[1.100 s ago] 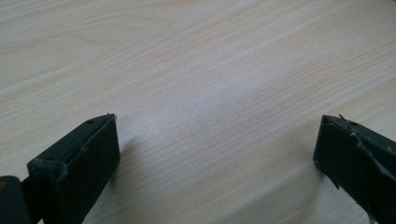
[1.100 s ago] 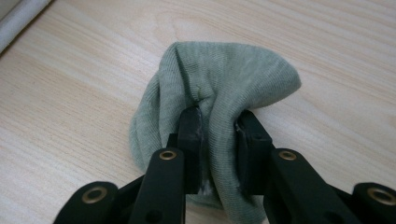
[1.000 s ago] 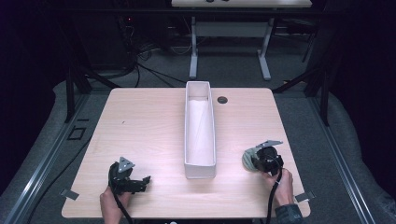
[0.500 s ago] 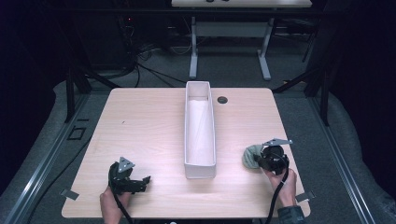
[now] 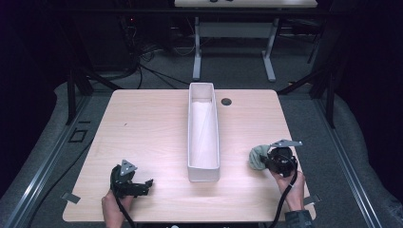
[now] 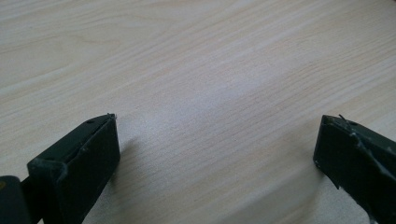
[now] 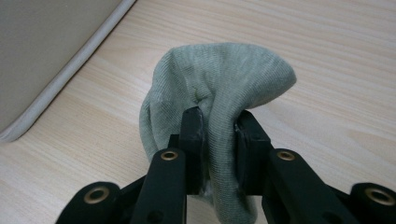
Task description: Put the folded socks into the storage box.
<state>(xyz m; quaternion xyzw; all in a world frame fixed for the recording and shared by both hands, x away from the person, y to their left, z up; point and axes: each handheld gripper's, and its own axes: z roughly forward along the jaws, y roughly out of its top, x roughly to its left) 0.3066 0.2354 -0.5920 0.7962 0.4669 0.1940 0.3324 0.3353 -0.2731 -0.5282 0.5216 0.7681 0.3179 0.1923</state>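
A grey-green knitted sock (image 7: 219, 88) is pinched between the jaws of my right gripper (image 7: 219, 123), which is shut on it. In the high view the sock (image 5: 257, 157) bunches at the left of the right gripper (image 5: 266, 163), just right of the long white box (image 5: 203, 164) at the table's middle. My left gripper (image 5: 145, 184) rests low at the front left of the table, held by a hand. In the left gripper view its jaws (image 6: 217, 144) stand wide apart over bare wood, with nothing between them.
The light wooden table (image 5: 152, 128) has a round cable hole (image 5: 226, 101) at the back, right of the box. The box wall (image 7: 42, 51) is close on the left in the right gripper view. Desk legs and cables lie beyond the far edge.
My right gripper has risen a little with the sock and shifted slightly right, toward the table's right edge. The left gripper has stayed in place.
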